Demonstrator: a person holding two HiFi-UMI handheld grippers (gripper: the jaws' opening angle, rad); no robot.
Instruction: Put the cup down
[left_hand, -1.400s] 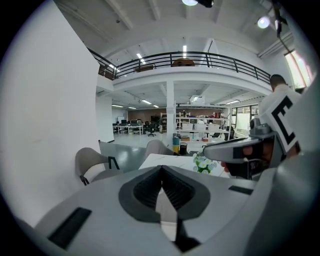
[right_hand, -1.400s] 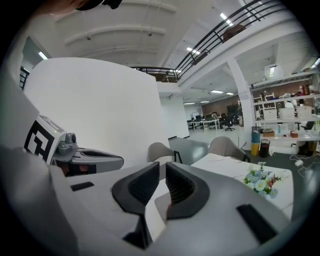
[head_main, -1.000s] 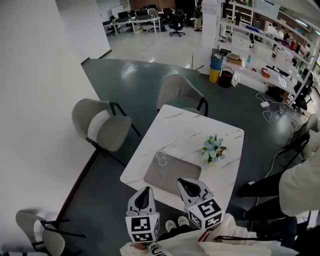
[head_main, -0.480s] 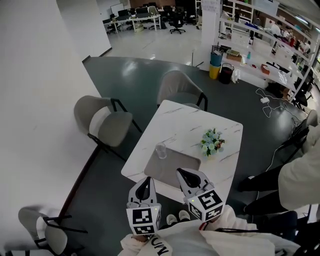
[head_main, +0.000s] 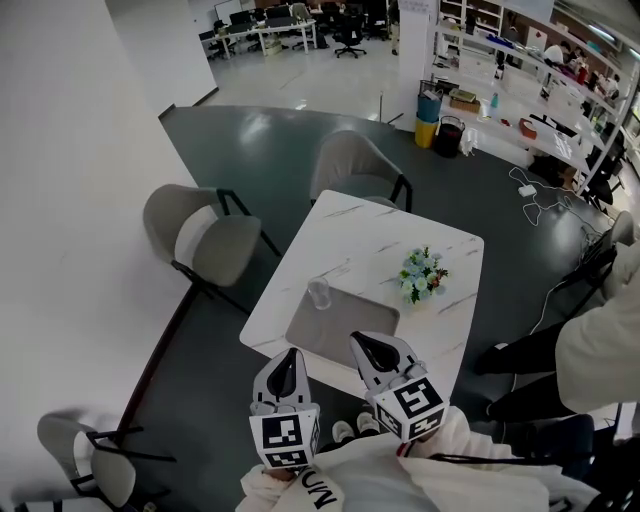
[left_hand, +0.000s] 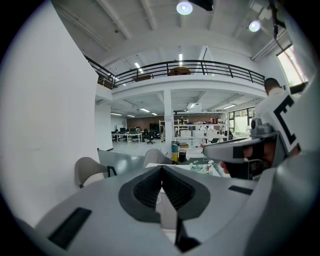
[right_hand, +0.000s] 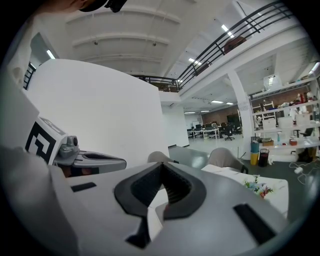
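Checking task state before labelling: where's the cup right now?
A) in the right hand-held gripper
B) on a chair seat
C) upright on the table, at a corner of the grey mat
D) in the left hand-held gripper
C: the cup stands on the table at the grey mat's far left corner; the left hand-held gripper and right hand-held gripper are shut and empty.

"UM" on white garment (head_main: 322, 490)

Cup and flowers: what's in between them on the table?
Nothing stands between the cup and the flowers. That stretch is just bare white table top, and the head view shows it.
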